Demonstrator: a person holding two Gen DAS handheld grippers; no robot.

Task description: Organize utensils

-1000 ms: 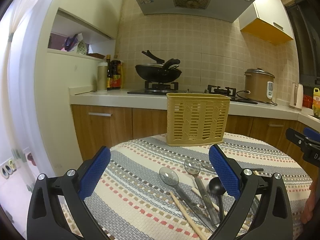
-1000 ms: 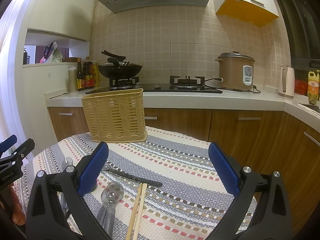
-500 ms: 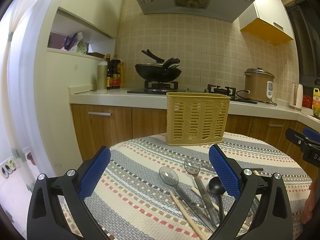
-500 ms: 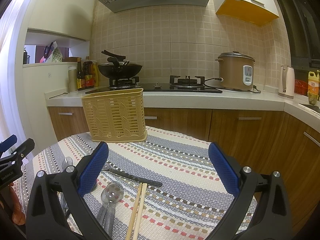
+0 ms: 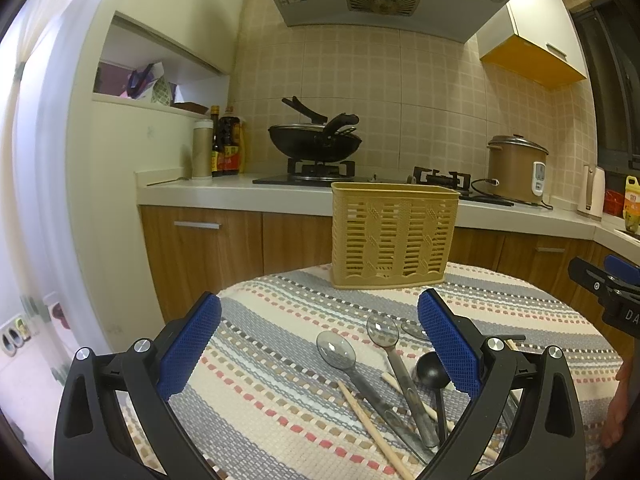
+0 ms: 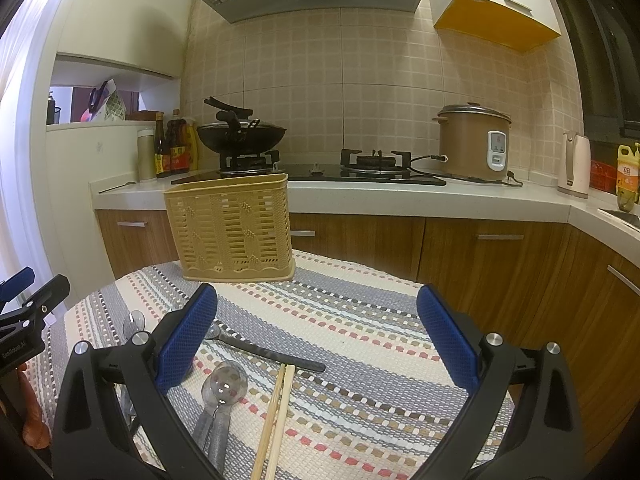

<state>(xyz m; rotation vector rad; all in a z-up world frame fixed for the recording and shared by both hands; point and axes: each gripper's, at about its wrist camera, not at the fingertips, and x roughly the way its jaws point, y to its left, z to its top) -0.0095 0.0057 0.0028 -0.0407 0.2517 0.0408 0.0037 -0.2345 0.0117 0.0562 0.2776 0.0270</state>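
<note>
Nothing moved, both grippers' jaws still apart, basket (image 5: 394,236) unmoved

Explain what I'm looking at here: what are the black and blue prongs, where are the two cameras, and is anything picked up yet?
Each picture comes from a fisheye camera on a hand-held two-finger gripper, looking out along its blue-padded fingers. The left gripper and right gripper are both open and hold nothing. Each also shows at the edge of the other's view. Below them is a round table under a striped cloth. On it stand a yellow slotted utensil basket and, lying loose, clear-bowled spoons, a black spoon and wooden chopsticks.
</note>
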